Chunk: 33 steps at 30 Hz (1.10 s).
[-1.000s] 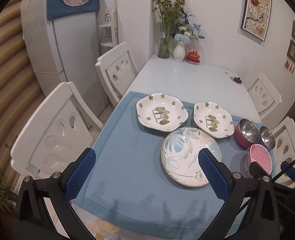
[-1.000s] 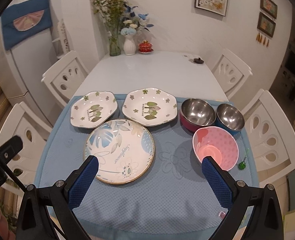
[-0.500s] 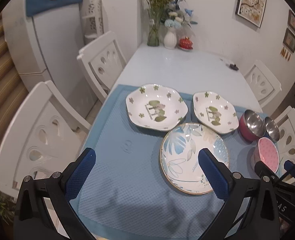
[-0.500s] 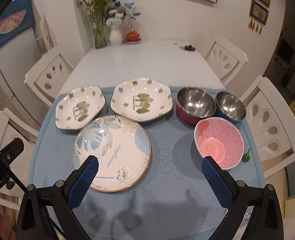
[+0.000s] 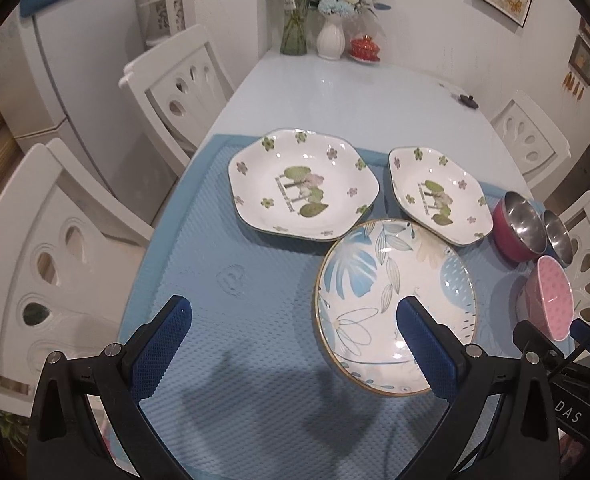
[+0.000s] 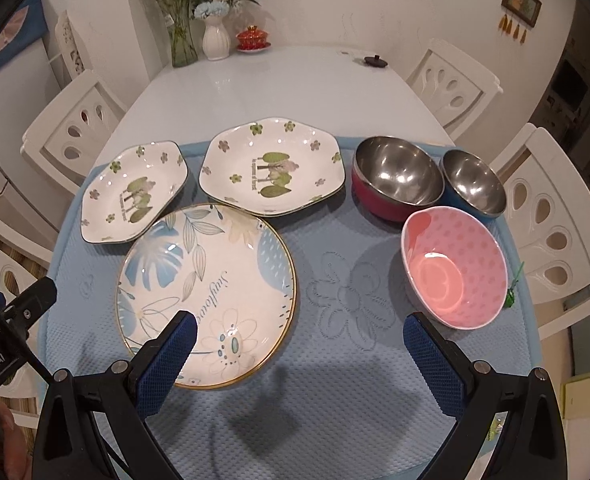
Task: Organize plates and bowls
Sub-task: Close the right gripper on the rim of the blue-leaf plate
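On a blue mat (image 6: 347, 392) lie a round blue-leaf plate (image 6: 207, 292) (image 5: 391, 292), two hexagonal floral plates (image 6: 135, 192) (image 6: 273, 172), a red steel-lined bowl (image 6: 395, 178), a blue steel-lined bowl (image 6: 473, 182) and a pink dotted bowl (image 6: 455, 272). In the left wrist view the floral plates (image 5: 301, 188) (image 5: 439, 196) sit behind the round plate, and the bowls (image 5: 519, 228) (image 5: 551, 300) are at the right. My left gripper (image 5: 291, 336) is open and empty above the mat's near left. My right gripper (image 6: 299, 344) is open and empty above the mat's near edge.
The white table (image 6: 263, 88) stretches beyond the mat, with vases of flowers (image 6: 215, 36), a red lidded cup (image 6: 253, 38) and a small dark lid (image 6: 375, 61) at the far end. White chairs (image 6: 451, 84) (image 5: 175, 92) stand on both sides. A fridge (image 5: 75, 80) is at the left.
Both grippers have moved forward and down towards the mat; the dishes look larger and closer. Nothing on the table has moved. Both grippers stay open.
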Tool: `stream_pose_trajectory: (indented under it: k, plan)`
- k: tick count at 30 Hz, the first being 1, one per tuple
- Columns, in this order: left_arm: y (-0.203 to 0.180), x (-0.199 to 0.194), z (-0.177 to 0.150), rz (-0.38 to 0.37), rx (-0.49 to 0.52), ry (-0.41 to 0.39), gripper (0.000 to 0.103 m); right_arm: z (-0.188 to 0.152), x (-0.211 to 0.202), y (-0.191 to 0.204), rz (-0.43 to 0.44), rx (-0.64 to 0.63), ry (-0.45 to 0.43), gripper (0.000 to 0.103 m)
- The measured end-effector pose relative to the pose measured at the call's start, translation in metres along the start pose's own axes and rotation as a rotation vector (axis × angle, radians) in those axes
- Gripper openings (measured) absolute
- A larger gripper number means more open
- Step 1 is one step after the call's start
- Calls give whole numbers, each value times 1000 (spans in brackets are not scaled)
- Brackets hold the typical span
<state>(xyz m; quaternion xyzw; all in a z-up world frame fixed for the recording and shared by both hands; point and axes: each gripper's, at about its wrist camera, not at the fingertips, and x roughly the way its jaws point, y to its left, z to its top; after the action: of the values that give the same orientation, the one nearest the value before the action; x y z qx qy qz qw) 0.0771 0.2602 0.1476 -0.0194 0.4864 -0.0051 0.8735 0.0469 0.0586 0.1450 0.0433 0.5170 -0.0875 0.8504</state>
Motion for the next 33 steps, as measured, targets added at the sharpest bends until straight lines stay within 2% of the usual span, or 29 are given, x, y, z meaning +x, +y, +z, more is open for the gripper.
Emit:
stream_pose_trajectory:
  k: [12,18,23,25,27,33]
  plan:
    - [-8,37,2,5,58,18,102,11,37,7,17,-21,29,103]
    - [-9,75,-2,-9,63,77,101,13,74,10,1,-27,77,100]
    - [-12,95,-6,-26,83,90,101,20,94,7,11,-9,97,98]
    - [-14,99,-6,-41,91,91,101,22,100,7,14,-18,88,95]
    - [-16,106,-7,-55,100,103,101,25,109,8,16,-27,97,87]
    - [-18,124,-8,-85,104,131,89,25,129,6,46,-6,139,79]
